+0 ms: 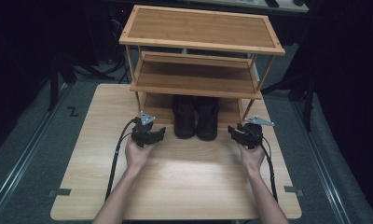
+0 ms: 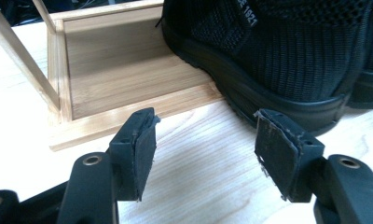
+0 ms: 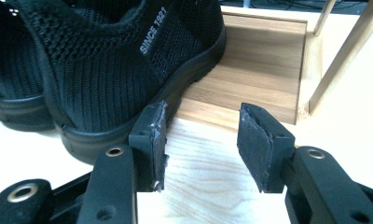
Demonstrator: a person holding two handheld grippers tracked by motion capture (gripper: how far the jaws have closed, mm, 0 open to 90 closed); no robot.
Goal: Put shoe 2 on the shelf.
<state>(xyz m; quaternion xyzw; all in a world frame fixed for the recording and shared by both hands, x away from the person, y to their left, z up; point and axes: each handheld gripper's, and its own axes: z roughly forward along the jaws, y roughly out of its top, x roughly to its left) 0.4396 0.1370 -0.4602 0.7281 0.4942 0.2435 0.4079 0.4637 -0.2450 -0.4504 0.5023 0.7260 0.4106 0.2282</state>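
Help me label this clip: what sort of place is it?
Probably a lab or recording workspace: a wooden table with a bamboo shoe rack, black shoes, dark surroundings with equipment stands.

Tabletop (image 1: 189, 186): light wood, carrying a three-tier bamboo rack (image 1: 198, 28) at its far edge.
Bottom shelf (image 1: 159, 109): sitting low on tabletop, holding a pair of black shoes (image 1: 195, 116), heels sticking out twd front.

The high view looks forward and down over the table (image 1: 184, 186) and rack (image 1: 198, 56). Each gripper view sits low and close, facing the rack's bottom shelf (image 2: 124, 70) from opposite sides. All three share the black shoes (image 1: 196, 116).
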